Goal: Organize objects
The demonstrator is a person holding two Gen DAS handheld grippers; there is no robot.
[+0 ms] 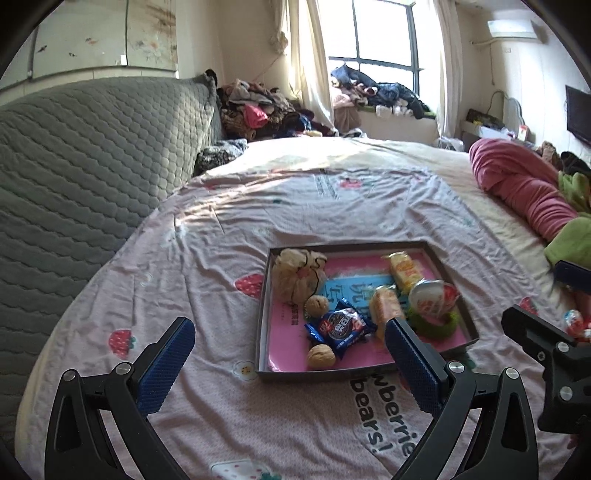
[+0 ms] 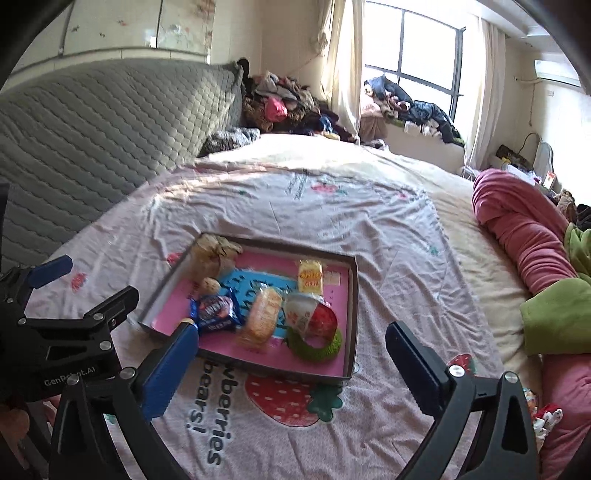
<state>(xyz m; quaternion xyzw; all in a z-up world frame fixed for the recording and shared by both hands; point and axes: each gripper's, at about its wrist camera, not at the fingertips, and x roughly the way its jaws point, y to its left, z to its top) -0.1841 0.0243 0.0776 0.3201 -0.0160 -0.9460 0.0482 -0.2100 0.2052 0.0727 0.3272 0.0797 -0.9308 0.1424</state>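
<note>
Both hand-held grippers fill the near edge, jaws spread wide, nothing between them. Left gripper (image 1: 290, 350) with blue ribbed pads hangs over the sheet at the tray's 7 o'clock; right gripper (image 2: 291, 360) hangs over the tray's near rim, holding nothing.

Shallow grey cardboard tray with pink printed floor (image 1: 264, 332) lies flat on the pink strawberry-print bedsheet (image 1: 207, 258), mid-bed. Inside, by tray clock in the left wrist view:
- cream drawstring cloth pouch (image 1: 297, 275) at 11, against the far-left corner
- yellow wrapped snack bar (image 1: 404, 271) at 1
- orange-cream wrapped cake (image 1: 386, 306) near centre
- white-and-red egg-shaped packet (image 1: 434, 297) at 3, resting on a green fuzzy ring (image 1: 439, 325) at 4
- blue cookie packet (image 1: 340, 326) at 6-7
- two brown walnuts: one (image 1: 316, 305) just below the pouch, one (image 1: 320, 356) near the front rim, touching the blue packet or just beside, cannot tell.

Outward: grey quilted headboard (image 1: 92, 166) at 9-10, rolled pink blanket (image 1: 517, 184) at 2, green cloth (image 1: 570, 240) beside it, clothes pile (image 1: 258, 107) at 12 below the window (image 1: 384, 33).
</note>
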